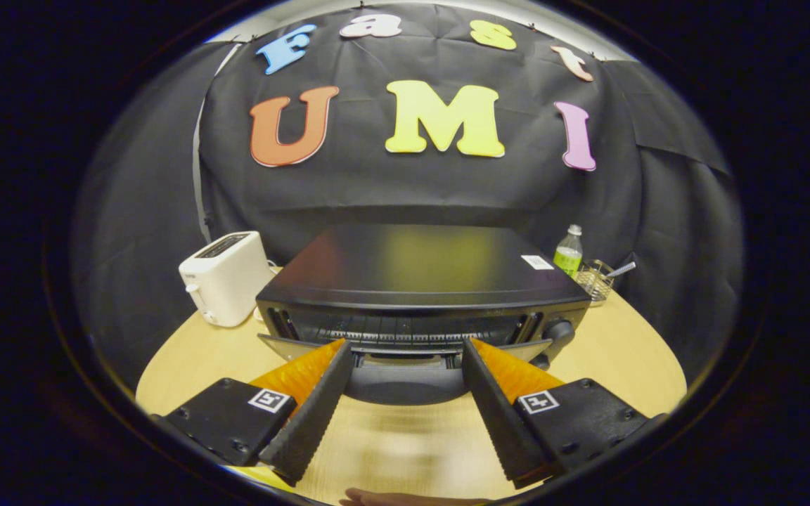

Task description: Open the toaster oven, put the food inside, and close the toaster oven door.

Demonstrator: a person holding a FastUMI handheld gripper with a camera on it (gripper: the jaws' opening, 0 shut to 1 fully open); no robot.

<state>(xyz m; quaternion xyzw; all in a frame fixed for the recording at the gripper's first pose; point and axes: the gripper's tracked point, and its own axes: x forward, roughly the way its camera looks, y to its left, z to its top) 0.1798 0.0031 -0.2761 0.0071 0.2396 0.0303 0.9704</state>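
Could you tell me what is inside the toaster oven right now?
Inside the toaster oven, a wire rack shows; no food visible, though the deeper interior is hidden. The open gripper sits at its lowered door.

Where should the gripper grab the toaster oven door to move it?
Probably by the door handle's front lip, coming straight from the front. The door of the toaster oven seems to hang open toward the gripper, whose open fingers already straddle its middle, so its front edge is the nearest part to pinch.
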